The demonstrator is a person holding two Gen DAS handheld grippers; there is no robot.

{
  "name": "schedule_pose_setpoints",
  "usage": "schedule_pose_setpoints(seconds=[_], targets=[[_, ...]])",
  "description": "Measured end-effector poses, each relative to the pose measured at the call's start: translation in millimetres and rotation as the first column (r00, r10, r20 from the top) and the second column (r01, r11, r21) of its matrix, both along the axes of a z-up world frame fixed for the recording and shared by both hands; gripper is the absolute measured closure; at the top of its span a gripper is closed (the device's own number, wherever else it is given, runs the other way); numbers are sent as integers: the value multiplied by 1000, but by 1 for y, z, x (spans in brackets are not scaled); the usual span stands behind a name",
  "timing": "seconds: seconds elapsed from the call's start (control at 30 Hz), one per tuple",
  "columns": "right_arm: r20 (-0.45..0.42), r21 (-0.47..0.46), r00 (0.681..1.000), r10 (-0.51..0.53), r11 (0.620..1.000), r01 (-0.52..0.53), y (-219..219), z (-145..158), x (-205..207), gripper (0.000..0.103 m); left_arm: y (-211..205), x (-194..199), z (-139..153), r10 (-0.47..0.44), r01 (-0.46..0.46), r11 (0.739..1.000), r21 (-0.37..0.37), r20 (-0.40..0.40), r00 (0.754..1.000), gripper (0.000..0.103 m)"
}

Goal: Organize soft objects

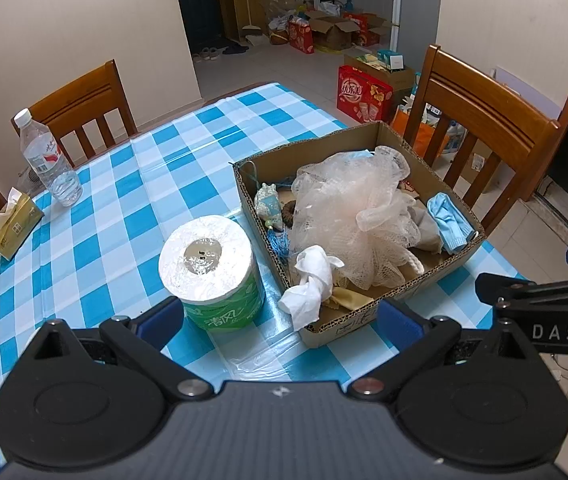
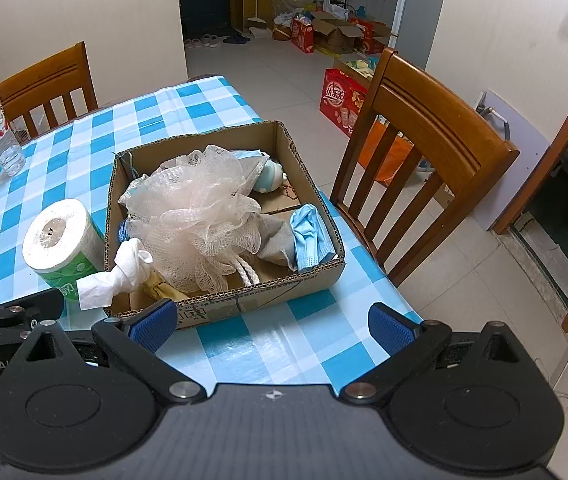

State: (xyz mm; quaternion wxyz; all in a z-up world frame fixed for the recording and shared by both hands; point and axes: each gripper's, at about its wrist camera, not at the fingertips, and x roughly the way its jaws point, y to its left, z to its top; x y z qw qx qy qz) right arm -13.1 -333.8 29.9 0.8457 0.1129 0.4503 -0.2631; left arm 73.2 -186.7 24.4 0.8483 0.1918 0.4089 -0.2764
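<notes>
While both grippers hang above the near edge of the blue-and-white checked tabletop [image 1: 96, 208], neither grasps anything: the left gripper [image 1: 280, 322] has its blue-padded fingers [image 1: 162, 322] spread wide and empty, and the right gripper [image 2: 272, 326] is likewise released, its fingers [image 2: 390, 330] apart over bare cloth. The shallow brown cardboard box [image 2: 284, 136] sits near the tabletop's right edge, beside a wooden chair [image 2: 424, 120]. Inside it a pale peach mesh bath pouf [image 2: 196, 208] fills the middle, a crumpled blue face mask [image 2: 310, 236] lies against the right wall, and a grey cloth [image 2: 276, 240] lies between them. A crumpled white tissue [image 1: 310, 284] drapes over the box's near-left corner. Just left of the box stands a white toilet-paper roll in green wrapping [image 1: 212, 272]. A clear plastic water bottle [image 1: 46, 160] and a yellow tissue pack [image 1: 14, 224] stand well apart at the far left.
</notes>
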Motion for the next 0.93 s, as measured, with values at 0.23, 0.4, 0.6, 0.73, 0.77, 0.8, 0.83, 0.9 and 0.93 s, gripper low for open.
schedule_pose_setpoints(seconds=[0.23, 0.4, 0.6, 0.73, 0.77, 0.8, 0.83, 0.9, 0.93], targets=[[-2, 0, 1000, 1, 1000, -1, 0, 0, 1, 0, 0, 0, 0, 0, 0, 1000, 0, -1, 1000, 1], [-3, 0, 1000, 1, 1000, -1, 1, 0, 1, 0, 1, 1, 0, 1, -1, 1000, 0, -1, 1000, 1], [-2, 2, 1000, 0, 1000, 0, 1, 0, 1, 0, 0, 0, 0, 2, -2, 1000, 1, -3, 1000, 1], [-3, -1, 1000, 1, 1000, -1, 1, 0, 1, 0, 1, 0, -1, 2, -2, 1000, 1, -3, 1000, 1], [-3, -1, 1000, 0, 1000, 0, 1, 0, 1, 0, 1, 0, -1, 1, -1, 1000, 1, -3, 1000, 1], [-4, -3, 1000, 1, 1000, -1, 1, 0, 1, 0, 1, 0, 0, 2, -2, 1000, 0, -4, 1000, 1], [-4, -5, 1000, 2, 1000, -2, 1, 0, 2, 0, 0, -1, 0, 2, -2, 1000, 1, -4, 1000, 1], [-5, -4, 1000, 2, 1000, -2, 0, 0, 3, 0, 0, 0, 0, 0, 0, 1000, 0, -3, 1000, 1], [-5, -4, 1000, 2, 1000, -2, -1, 0, 3, 0, 1, 0, 0, 1, -1, 1000, 0, -3, 1000, 1]])
